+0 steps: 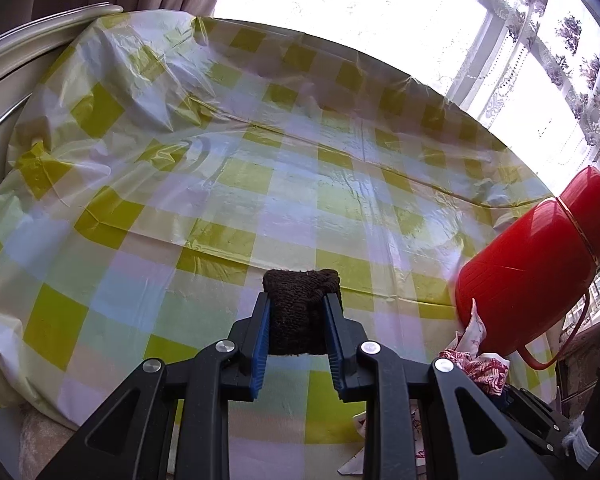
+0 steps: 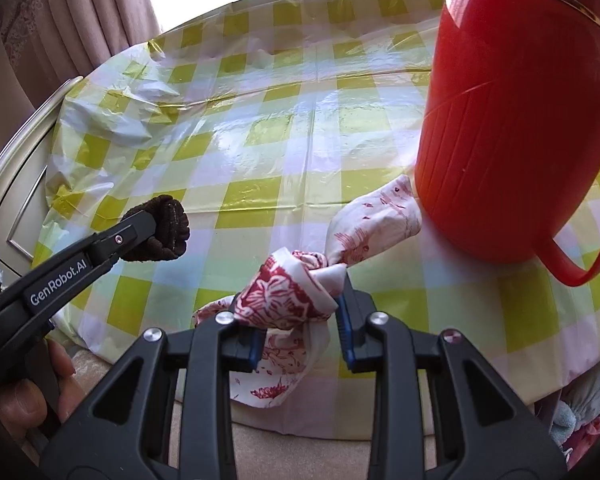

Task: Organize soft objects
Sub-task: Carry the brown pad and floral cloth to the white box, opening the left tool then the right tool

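A: What does the left gripper (image 1: 298, 312) hold?

B: Its two blue-padded fingers (image 1: 260, 340) pinch a dark brown knitted soft piece (image 1: 300, 304), maybe a rolled sock or a glove. In the right wrist view the same piece (image 2: 160, 228) hangs above the round table with the yellow-green checked plastic cloth (image 2: 260, 128); it does not touch the cloth.

A: And the right gripper (image 2: 300, 320)?

B: It is pressed on a white cloth with red flower print (image 2: 292, 296). One twisted end of this cloth lies on the table and reaches the foot of the big red plastic thermos jug (image 2: 516, 120); I think they touch there. The other end hangs down over the table edge.

A: How much of the organizing is done?

B: I judge it is at the beginning or the middle. Both soft things are only lifted or gripped, none is placed or folded yet. I see no basket or pile for them, so the final place I cannot tell. Folding or laying them down is left.
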The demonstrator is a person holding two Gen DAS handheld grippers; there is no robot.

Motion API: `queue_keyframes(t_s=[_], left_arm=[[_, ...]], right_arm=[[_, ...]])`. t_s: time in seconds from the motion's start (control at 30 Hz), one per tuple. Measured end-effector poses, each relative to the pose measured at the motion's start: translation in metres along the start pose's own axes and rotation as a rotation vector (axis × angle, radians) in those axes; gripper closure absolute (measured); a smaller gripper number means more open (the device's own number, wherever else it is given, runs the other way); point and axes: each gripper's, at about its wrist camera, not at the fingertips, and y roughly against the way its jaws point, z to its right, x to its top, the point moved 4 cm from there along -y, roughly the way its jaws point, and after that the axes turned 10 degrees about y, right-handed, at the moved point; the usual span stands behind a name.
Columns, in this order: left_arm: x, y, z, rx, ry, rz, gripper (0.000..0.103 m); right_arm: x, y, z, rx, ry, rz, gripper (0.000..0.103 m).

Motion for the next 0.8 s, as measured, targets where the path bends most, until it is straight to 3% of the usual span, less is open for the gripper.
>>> queue_keyframes(t_s=[0.8], left_arm=[[-0.066,0.04,0.079,-0.109,-0.157,-0.037,0.076]], right_arm=[[-0.055,0.08,0.061,-0.061,-0.073,0.04,0.07]])
